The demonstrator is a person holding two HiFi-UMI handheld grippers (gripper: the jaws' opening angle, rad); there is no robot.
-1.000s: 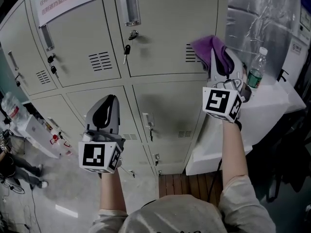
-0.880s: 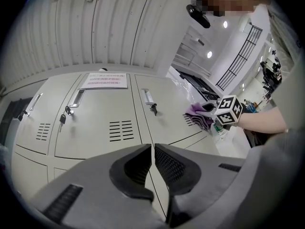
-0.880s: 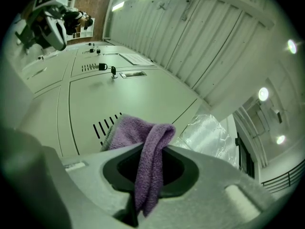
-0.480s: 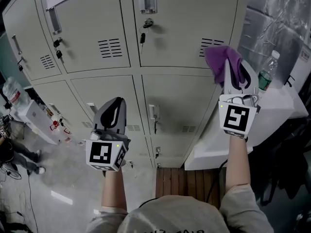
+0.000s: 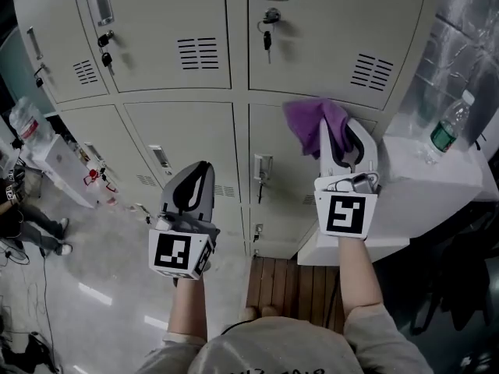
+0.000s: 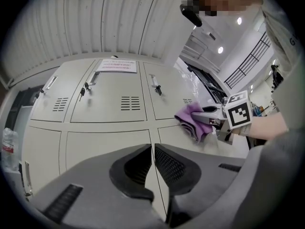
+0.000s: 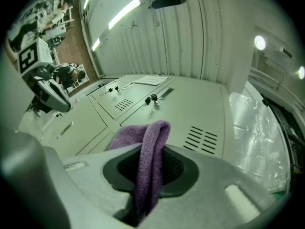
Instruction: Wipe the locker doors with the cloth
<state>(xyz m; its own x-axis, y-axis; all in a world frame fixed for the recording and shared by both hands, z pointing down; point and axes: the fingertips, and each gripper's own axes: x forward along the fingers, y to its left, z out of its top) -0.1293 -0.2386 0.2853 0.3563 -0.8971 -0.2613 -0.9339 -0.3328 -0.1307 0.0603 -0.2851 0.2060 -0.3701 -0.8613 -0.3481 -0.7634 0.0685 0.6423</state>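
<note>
Right gripper [image 5: 341, 135]: jaws grasping purple cloth [image 5: 310, 121]. Cloth bunched against locker door [image 5: 290, 170], centre right of head view. Left gripper [image 5: 189, 192]: jaws clenched, nothing between them, lower centre-left of frame.

1. Left gripper [image 6: 153, 150]: two grey jaws were recorded in the foreground, brought together with only a thin slit between them; nothing was held.
2. Locker doors [image 6: 119, 99]: beige panels were noted, fitted with vent slots, handles and keys in the locks.
3. Paper notice [image 6: 116, 66]: was seen fixed near the top of the lockers.
4. Cloth [image 6: 190, 122]: purple, was pinched in the right gripper [image 6: 204, 118] and laid against a door at right.
5. Plastic bottle [image 6: 6, 143]: was noted at the far left edge.
</note>
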